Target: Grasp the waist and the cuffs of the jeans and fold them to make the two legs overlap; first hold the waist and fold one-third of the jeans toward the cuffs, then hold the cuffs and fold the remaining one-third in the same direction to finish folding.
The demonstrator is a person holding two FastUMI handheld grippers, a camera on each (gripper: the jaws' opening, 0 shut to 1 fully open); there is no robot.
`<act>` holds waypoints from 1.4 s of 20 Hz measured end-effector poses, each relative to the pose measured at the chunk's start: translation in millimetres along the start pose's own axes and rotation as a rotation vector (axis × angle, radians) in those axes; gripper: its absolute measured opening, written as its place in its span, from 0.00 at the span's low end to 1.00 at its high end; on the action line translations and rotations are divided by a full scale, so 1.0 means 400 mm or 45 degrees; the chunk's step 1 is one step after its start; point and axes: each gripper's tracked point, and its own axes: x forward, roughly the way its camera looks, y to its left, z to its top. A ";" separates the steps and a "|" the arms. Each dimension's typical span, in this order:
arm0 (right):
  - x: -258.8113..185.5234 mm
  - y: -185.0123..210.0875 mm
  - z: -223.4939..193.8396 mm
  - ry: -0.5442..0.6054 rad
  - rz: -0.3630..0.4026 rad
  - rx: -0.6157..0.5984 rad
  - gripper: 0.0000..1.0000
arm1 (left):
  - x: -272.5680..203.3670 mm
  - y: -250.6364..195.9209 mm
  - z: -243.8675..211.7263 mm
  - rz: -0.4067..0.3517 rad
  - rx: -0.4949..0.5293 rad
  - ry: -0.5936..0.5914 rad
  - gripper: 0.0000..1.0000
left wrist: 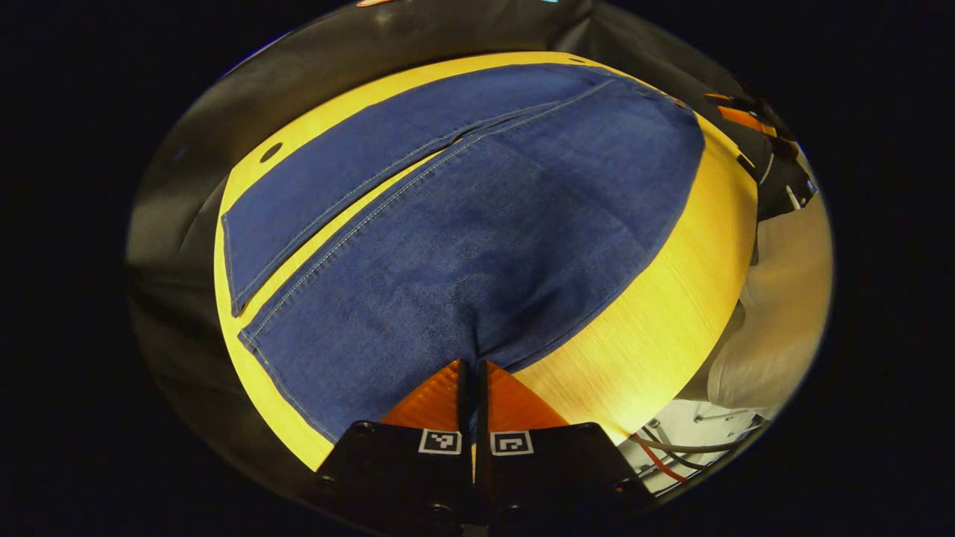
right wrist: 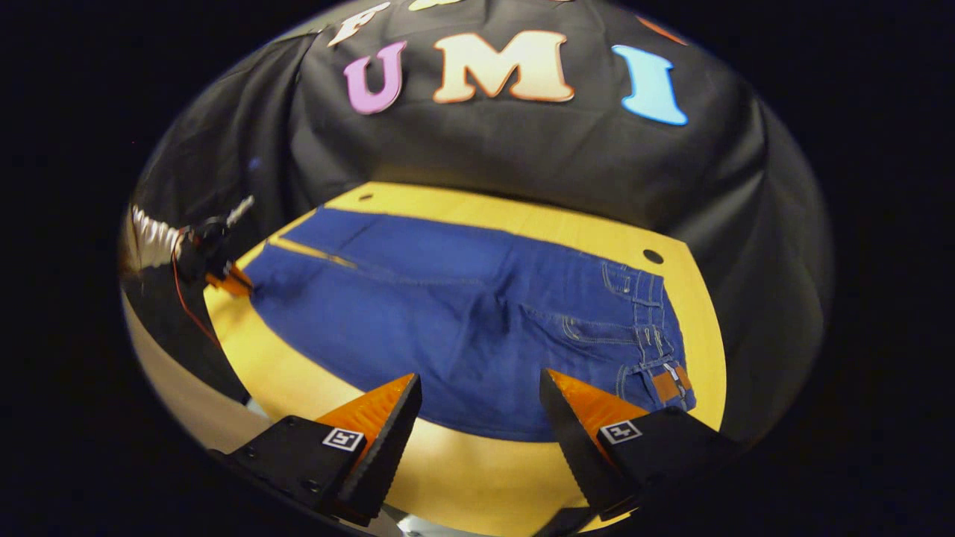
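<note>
Blue jeans [left wrist: 477, 224] lie flat on the yellow table [left wrist: 656, 313], legs side by side with a narrow gap between them. My left gripper [left wrist: 473, 369] is shut on the near leg's outer edge, and the denim puckers at the pinch. In the right gripper view the jeans [right wrist: 462, 306] stretch from the cuffs at the left to the waist [right wrist: 656, 328] with its brown patch at the right. My right gripper [right wrist: 479, 384] stands open just above the near edge of the jeans by the hip, nothing between its fingers. The left gripper [right wrist: 224, 280] appears far off at the cuff end.
The table's front edge [right wrist: 462, 477] runs just below my right gripper. Round holes [right wrist: 653, 256] mark the table's far corners. A person's light clothing [left wrist: 783, 298] and some cables [left wrist: 671, 455] are beside the table. Black cloth closes off the back.
</note>
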 end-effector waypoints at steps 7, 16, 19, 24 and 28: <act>0.083 -0.101 -0.145 0.286 0.161 -0.311 0.95 | 0.005 -0.001 0.000 0.073 -0.065 0.065 0.00; 0.127 -0.104 -0.201 0.394 0.295 -0.389 0.99 | 0.009 -0.002 0.000 0.109 -0.068 0.080 0.00; 0.133 -0.113 -0.202 0.393 0.295 -0.389 0.96 | 0.010 -0.002 0.001 0.106 -0.075 0.075 0.00; 0.154 -0.145 -0.184 0.389 0.226 -0.354 0.53 | 0.011 -0.001 -0.001 0.089 -0.093 0.082 0.00; 0.156 -0.156 -0.171 0.343 0.175 -0.402 0.12 | 0.011 -0.002 -0.001 0.095 -0.094 0.044 0.01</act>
